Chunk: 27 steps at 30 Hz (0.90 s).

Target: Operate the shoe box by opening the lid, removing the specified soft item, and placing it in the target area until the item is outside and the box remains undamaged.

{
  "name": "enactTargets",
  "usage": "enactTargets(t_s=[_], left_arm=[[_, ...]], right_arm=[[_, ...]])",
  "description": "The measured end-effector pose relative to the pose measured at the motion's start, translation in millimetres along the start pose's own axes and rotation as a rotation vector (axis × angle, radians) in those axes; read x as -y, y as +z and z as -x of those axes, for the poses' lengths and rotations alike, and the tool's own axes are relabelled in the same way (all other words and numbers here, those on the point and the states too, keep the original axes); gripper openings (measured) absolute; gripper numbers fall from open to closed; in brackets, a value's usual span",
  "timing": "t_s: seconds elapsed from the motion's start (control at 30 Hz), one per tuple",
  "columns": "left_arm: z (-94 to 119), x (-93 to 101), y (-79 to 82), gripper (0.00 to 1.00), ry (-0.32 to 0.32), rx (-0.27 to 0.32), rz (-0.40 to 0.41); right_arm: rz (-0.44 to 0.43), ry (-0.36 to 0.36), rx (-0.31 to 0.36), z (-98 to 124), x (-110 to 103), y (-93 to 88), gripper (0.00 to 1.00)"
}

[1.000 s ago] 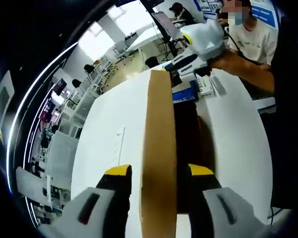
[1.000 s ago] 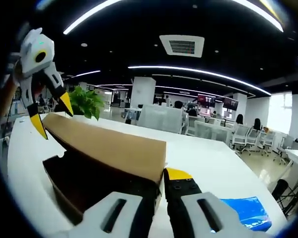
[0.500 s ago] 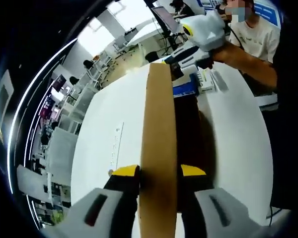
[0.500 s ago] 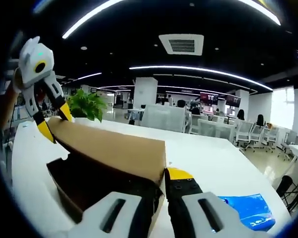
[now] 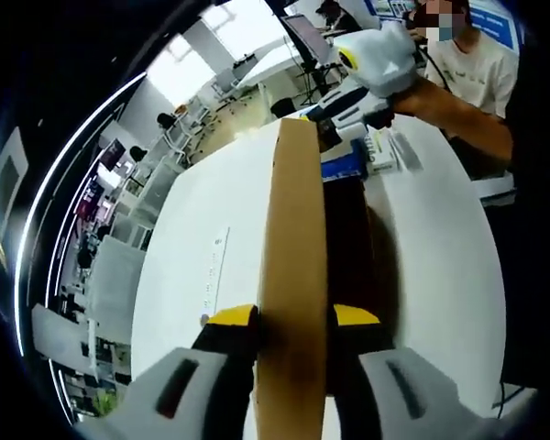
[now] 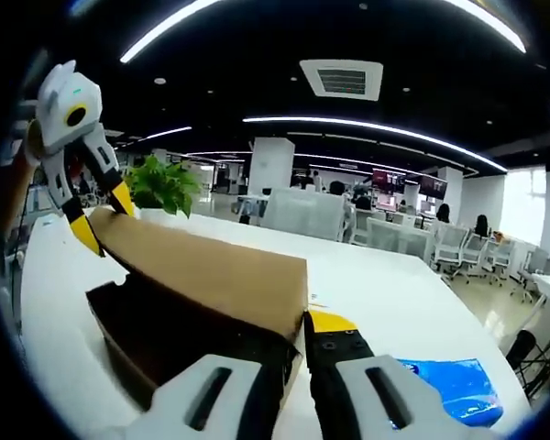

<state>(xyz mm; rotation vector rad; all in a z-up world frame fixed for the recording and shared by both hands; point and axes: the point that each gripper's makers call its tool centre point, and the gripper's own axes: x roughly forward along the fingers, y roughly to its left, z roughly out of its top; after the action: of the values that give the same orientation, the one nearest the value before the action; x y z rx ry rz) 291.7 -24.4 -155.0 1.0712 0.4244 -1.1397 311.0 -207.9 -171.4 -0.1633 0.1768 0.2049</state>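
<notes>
Lid (image 5: 291,275) of the shoe box (image 6: 179,335) is pinched at opposite ends by left tongs (image 5: 293,321) and right tongs (image 6: 296,332).

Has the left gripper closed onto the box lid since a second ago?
Yes. The left gripper has narrowed: its yellow tips, which stood apart from the cardboard lid, now press against both faces of the lid edge, while the white table sits unchanged.
</notes>
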Motion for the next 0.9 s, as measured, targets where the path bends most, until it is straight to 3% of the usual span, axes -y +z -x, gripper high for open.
enactTargets(t_s=[0.13, 0.3, 0.63, 0.8, 0.9], left_arm=[[0, -1.6, -1.1, 0.31, 0.025, -0.008, 0.018], [0, 0.3, -5.4, 0.31, 0.043, -0.040, -0.049], [1, 1.2, -5.2, 0.31, 0.045, -0.043, -0.033], [3, 1.3, -4.7, 0.31, 0.040, -0.032, -0.013], [4, 0.3, -5.1, 0.31, 0.044, -0.025, 0.000]], right_arm=[[-0.003, 0.000, -0.001, 0, 0, -0.5, 0.05], [-0.005, 0.001, 0.000, 0, 0, -0.4, 0.05], [0.006, 0.020, -0.014, 2, -1, -2.8, 0.06], [0.072, 0.059, -0.050, 4, 0, -9.6, 0.07], [0.116, 0.074, -0.081, 8, 3, -16.1, 0.15]])
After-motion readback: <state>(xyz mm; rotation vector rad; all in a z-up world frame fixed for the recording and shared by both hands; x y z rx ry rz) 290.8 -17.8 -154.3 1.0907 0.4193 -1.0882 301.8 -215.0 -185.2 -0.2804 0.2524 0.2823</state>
